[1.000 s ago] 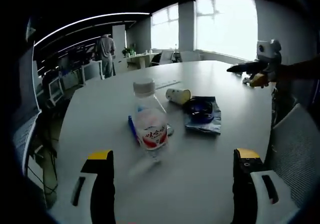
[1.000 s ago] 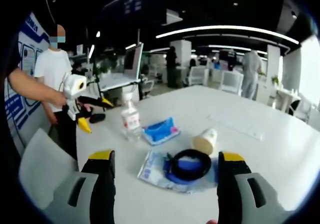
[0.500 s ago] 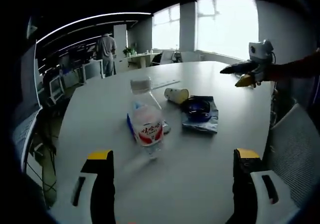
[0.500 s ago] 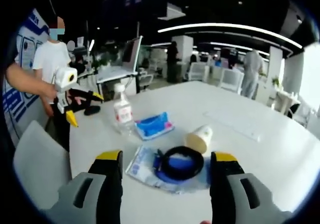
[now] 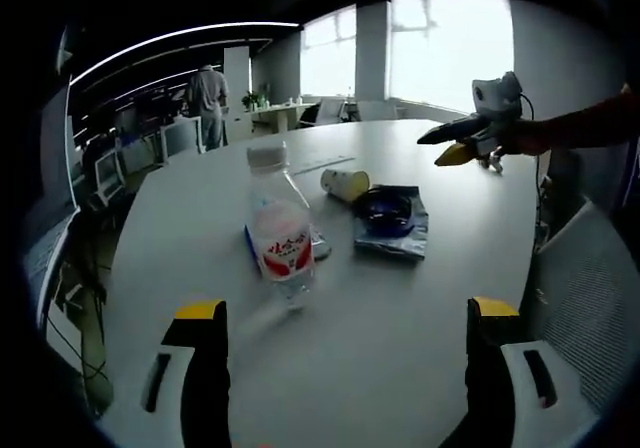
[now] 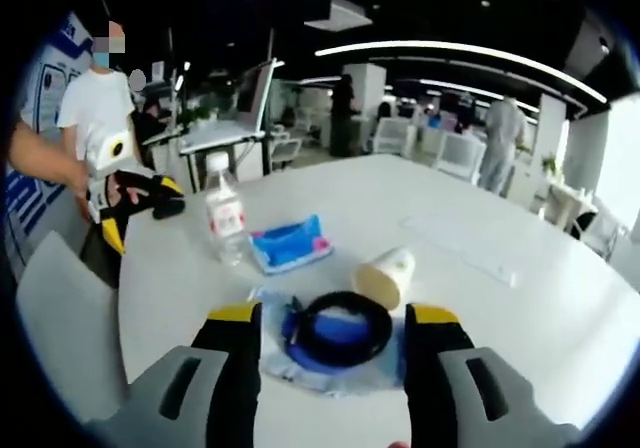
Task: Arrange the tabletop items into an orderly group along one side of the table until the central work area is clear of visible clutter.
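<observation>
**Two grippers poised over a cluttered table, nothing yet grasped**

In the left gripper view, the left gripper [image 5: 345, 368] is seen with its fingers spread wide and empty at the bottom of the frame. A capped water bottle [image 5: 277, 230] stands upright just left of centre on the white table [image 5: 400, 308]; a blue packet [image 5: 255, 243] lies behind it, partly hidden. To the right of centre a dark ring [image 5: 388, 206] rests on a crinkled blue-and-white pouch [image 5: 392, 230], and a paper cup [image 5: 344, 183] lies on its side just above them. The right gripper [image 5: 452, 143] is shown at the upper right, above the far table edge.

In the right gripper view, the right gripper [image 6: 332, 353] is held with its fingers parted and empty, the dark ring [image 6: 338, 326] and pouch [image 6: 340, 353] lying between them at lower centre. The tipped cup [image 6: 381, 275] is seen right of centre, the blue packet [image 6: 290, 245] left of centre, and the bottle [image 6: 224, 209] beyond it. The left gripper [image 6: 125, 193] appears at the left edge.

All items are grouped mid-table, so the arranging is judged barely begun. Risks: the ring could slide off the slick pouch if the pouch alone is pinched; the cup could roll when nudged; the tall bottle could topple if pushed high rather than gripped.
</observation>
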{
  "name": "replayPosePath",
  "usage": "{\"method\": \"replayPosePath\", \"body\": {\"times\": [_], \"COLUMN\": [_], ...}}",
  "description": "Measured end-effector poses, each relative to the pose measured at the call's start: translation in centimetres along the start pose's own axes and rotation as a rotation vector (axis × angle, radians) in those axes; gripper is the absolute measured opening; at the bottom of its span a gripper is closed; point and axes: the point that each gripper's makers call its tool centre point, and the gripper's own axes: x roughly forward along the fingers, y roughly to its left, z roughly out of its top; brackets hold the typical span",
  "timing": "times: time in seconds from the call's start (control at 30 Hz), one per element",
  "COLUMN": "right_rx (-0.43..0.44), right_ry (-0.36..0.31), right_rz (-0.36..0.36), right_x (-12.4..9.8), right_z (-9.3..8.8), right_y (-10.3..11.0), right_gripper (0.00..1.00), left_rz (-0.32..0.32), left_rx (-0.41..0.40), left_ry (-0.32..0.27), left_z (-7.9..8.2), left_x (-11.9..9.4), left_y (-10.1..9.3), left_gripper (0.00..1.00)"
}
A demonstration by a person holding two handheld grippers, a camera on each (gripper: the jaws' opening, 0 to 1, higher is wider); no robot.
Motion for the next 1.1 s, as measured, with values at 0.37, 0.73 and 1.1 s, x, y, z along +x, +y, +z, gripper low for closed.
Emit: {"method": "replayPosePath", "body": {"times": [0.37, 0.73, 1.1], "right_rx": [-0.009, -0.04, -0.038], "right_ry": [0.025, 0.048, 0.058], "right_rz": [-0.017, -0.015, -0.032], "right_x": [1.6, 2.7, 3.5], "right_z": [-0.4, -0.8, -0.9], "right_y": [-1.5, -2.1, -3.5], "right_gripper": [0.46, 0.4, 0.37], "left_rz": [-0.011, -0.035, -0.042], "left_rx": [-0.011, -0.015, -0.014], "left_ry": [0.001, -0.004, -0.001], "left_z": [-0.2, 0.0, -0.2], "left_x": [0.0, 0.1, 0.0], "left_y": [-0.5, -1.6, -1.9], "left_gripper": [0.98, 0.98, 0.98]}}
